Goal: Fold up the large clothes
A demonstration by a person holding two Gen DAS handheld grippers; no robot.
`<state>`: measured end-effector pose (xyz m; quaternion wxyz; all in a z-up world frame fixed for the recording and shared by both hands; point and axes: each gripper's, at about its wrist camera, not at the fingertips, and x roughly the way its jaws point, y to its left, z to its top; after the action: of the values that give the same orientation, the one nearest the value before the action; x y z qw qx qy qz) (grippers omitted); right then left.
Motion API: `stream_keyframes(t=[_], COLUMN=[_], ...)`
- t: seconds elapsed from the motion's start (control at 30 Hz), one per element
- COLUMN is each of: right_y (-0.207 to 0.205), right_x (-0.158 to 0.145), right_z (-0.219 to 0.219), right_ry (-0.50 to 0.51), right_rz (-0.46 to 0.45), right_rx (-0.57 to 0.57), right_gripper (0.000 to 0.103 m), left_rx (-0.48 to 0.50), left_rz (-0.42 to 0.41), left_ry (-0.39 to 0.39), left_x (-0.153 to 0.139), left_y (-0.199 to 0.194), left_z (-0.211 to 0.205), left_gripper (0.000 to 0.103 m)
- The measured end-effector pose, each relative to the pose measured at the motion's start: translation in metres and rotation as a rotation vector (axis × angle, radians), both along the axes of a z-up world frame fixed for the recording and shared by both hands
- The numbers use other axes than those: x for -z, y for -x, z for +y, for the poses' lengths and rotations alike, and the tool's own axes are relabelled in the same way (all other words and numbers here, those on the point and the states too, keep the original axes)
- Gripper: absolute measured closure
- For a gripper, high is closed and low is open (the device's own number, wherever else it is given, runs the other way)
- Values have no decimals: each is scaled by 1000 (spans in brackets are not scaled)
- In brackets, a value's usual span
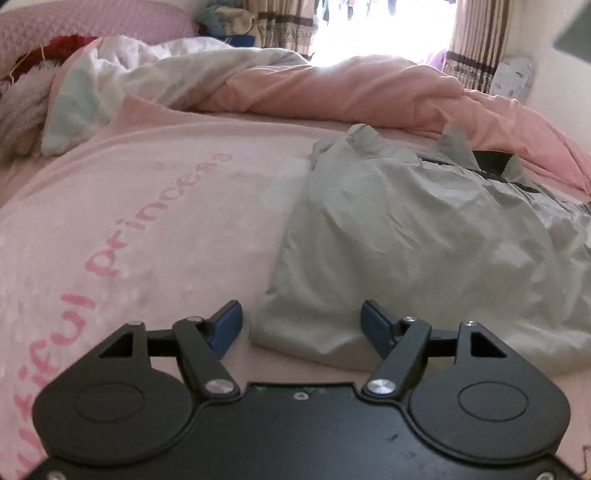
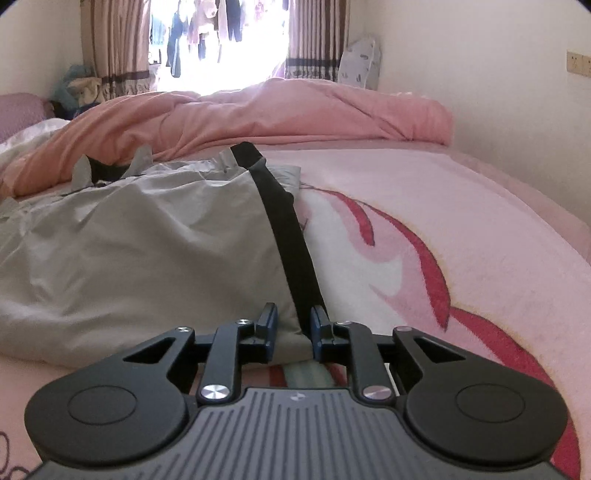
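Note:
A large pale grey garment (image 1: 399,240) with black trim lies crumpled on a pink bed blanket (image 1: 155,221). My left gripper (image 1: 301,325) is open, its blue fingertips (image 1: 227,321) on either side of the garment's near left corner, which lies between them. In the right wrist view the garment (image 2: 147,251) shows a black side stripe (image 2: 291,251). My right gripper (image 2: 293,328) stands narrowly open around the garment's near right corner at the stripe's end; whether the pads press the cloth is unclear.
A rumpled pink duvet (image 2: 277,114) lies along the far side of the bed. A white and mint quilt (image 1: 122,85) and a pink headboard (image 1: 92,22) are at the far left. Curtains (image 2: 314,37) and a bright window are behind. A wall runs on the right.

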<state>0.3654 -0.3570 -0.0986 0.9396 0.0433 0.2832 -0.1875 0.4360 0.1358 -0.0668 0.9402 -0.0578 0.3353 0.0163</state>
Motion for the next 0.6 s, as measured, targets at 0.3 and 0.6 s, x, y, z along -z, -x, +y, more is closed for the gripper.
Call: stream_keyframes(t=[0.3, 0.6], right_y=[-40, -111], right_x=[-52, -20], right_z=[2, -6], right_ry=[-66, -129], right_rz=[-162, -49], right_rx=[-32, 8], right_gripper=[82, 82], left_rx=[14, 68], left_rz=[-69, -55], left_ry=[-25, -111], left_x=[-42, -25], left_y=[-25, -84], left_z=[-22, -61], left_gripper=[34, 33])
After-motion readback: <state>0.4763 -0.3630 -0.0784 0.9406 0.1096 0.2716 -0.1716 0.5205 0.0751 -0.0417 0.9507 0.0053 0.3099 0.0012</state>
